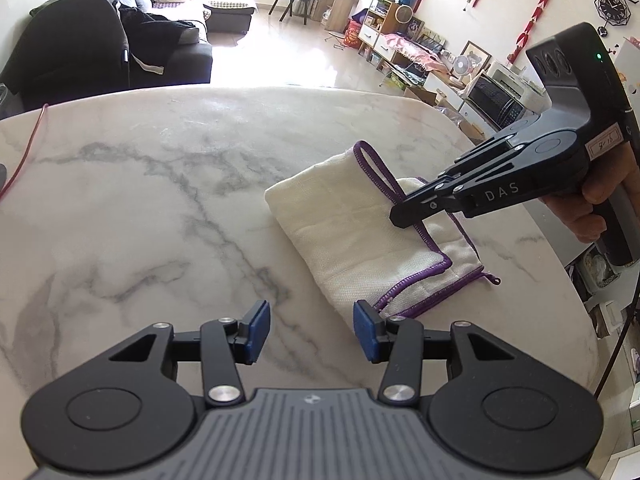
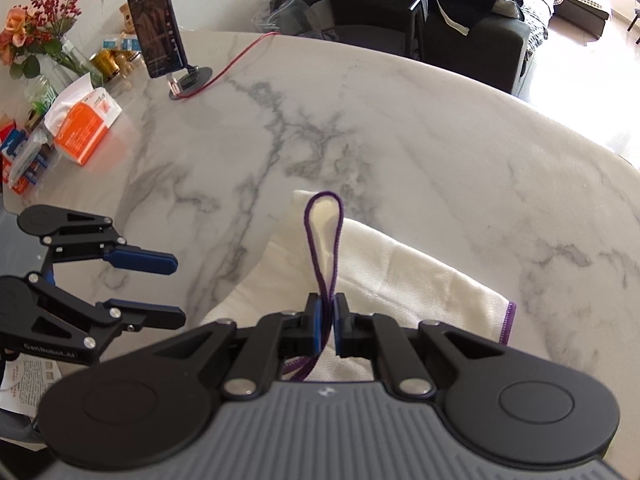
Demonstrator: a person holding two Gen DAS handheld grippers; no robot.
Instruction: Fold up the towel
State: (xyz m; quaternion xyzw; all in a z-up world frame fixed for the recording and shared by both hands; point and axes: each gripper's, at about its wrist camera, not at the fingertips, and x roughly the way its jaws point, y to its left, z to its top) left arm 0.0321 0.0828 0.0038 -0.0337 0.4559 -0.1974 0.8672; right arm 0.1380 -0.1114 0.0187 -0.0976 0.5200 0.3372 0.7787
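A white towel with purple edging lies partly folded on the marble table, right of centre. My right gripper is shut on the towel's purple-edged border, which stands up as a loop ahead of the fingers. In the left wrist view the right gripper sits over the towel's far right side. My left gripper is open and empty, just short of the towel's near corner. It also shows in the right wrist view, left of the towel.
A phone on a stand with a red cable stands at the far side. A flower vase, tissue pack and small packets crowd that corner. A dark sofa stands beyond the table edge.
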